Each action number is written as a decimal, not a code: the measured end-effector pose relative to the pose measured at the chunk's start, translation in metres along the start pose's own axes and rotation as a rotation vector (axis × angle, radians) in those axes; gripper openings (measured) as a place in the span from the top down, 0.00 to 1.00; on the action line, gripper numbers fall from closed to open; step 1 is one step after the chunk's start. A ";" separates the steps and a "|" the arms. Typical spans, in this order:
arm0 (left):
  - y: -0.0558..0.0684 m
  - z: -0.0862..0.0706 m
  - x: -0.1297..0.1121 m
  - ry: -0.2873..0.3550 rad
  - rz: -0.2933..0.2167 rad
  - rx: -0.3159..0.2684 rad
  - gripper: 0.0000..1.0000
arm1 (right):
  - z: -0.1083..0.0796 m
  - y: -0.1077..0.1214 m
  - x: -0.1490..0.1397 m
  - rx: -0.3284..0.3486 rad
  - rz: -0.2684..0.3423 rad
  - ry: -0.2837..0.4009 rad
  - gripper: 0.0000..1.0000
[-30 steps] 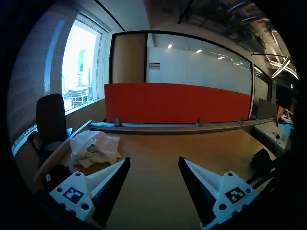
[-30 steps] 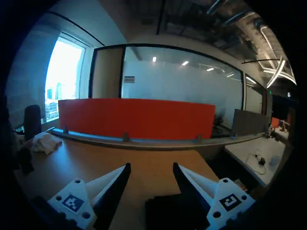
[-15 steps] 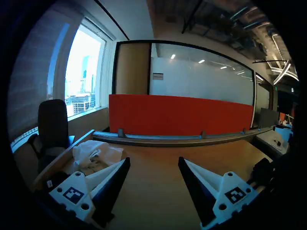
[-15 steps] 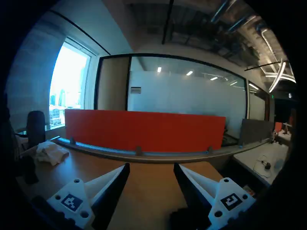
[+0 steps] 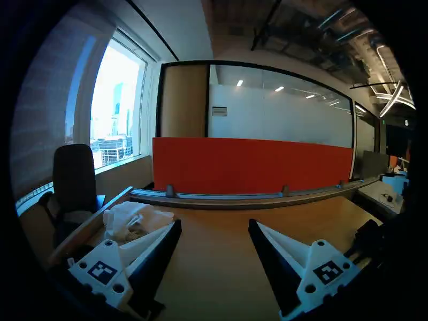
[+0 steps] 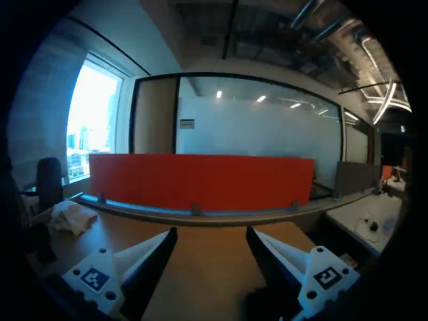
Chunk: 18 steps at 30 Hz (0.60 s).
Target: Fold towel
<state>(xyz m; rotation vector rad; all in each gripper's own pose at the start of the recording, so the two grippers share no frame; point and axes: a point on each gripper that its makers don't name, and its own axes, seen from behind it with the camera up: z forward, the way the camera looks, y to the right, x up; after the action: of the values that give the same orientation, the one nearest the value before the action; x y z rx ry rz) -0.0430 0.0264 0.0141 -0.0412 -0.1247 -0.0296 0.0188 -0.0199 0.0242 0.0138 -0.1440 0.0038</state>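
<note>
A crumpled white towel [image 5: 134, 220] lies on the wooden desk [image 5: 224, 251] near its left edge, just beyond my left gripper's left finger. My left gripper [image 5: 214, 227] is open above the desk with nothing between its fingers. In the right gripper view the same towel [image 6: 71, 216] sits far off at the left of the desk [image 6: 208, 257]. My right gripper [image 6: 211, 235] is open too, holding nothing, well away from the towel.
A red divider panel [image 5: 251, 165] runs along the desk's back edge. A black office chair [image 5: 75, 179] stands at the left by the window. Another desk [image 6: 369, 224] with cables is at the right. A dark object [image 5: 369, 232] lies near the desk's right side.
Both views have tilted up a little over the last second, so the towel sits lower in each. Both grippers stay open and hold nothing.
</note>
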 end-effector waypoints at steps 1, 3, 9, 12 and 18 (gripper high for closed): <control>0.000 0.000 0.000 0.005 0.003 0.001 0.07 | 0.000 -0.001 0.000 0.000 0.000 -0.001 0.00; 0.000 -0.001 0.001 0.014 0.009 0.003 0.07 | 0.000 -0.003 -0.001 -0.001 0.001 -0.003 0.00; 0.000 0.001 -0.006 0.026 0.036 -0.002 0.07 | -0.001 -0.011 -0.004 0.006 -0.003 -0.007 0.00; -0.001 0.002 -0.010 0.037 0.040 0.001 0.07 | -0.003 -0.013 -0.006 0.002 -0.001 -0.011 0.00; -0.008 0.003 -0.027 0.056 0.040 0.012 0.07 | -0.004 -0.014 -0.011 -0.009 0.037 -0.025 0.00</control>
<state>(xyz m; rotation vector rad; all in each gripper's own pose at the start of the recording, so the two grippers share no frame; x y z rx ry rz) -0.0707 0.0189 0.0141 -0.0308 -0.0684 0.0098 0.0084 -0.0342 0.0187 0.0026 -0.1689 0.0400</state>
